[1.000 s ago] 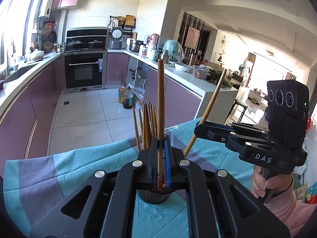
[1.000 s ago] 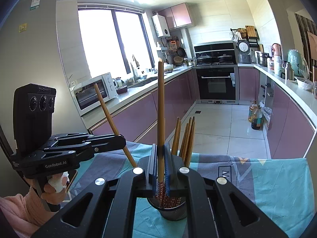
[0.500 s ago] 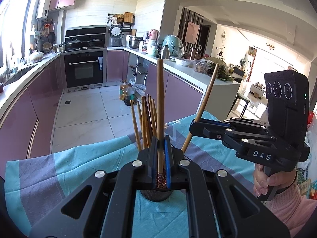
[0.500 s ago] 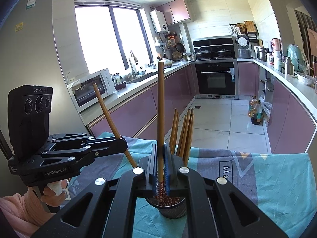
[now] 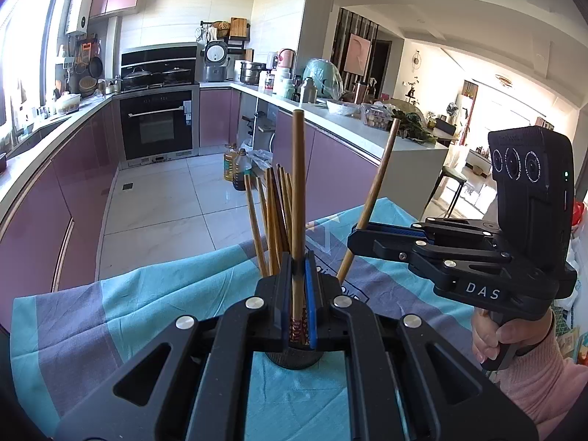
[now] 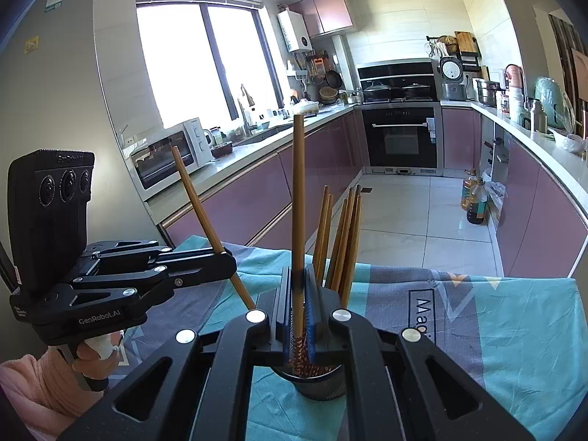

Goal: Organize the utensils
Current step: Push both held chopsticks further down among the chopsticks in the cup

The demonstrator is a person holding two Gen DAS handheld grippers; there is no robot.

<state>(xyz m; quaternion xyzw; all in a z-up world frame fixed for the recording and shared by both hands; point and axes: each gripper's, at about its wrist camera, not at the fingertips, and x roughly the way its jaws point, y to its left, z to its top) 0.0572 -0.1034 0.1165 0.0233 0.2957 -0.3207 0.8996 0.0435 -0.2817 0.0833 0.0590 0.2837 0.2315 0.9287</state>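
We are mid-drop: the left gripper (image 5: 298,290) and right gripper (image 6: 298,305) are each clamped on one chopstick (image 5: 297,198), above the dark holder (image 6: 318,382) at six o'clock on the tabletop (image 6: 514,330). Next we lower both tips inside, then release.

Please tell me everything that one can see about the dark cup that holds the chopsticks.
The cup is a small, dark, round container, seemingly of metal mesh. It stands upright on the turquoise and grey cloth. Several brown wooden chopsticks stand in it, leaning against its rim and fanning outward. Both grippers hide most of its body, so only its lower part shows. Whether the two gripped chopsticks reach into it cannot be told.
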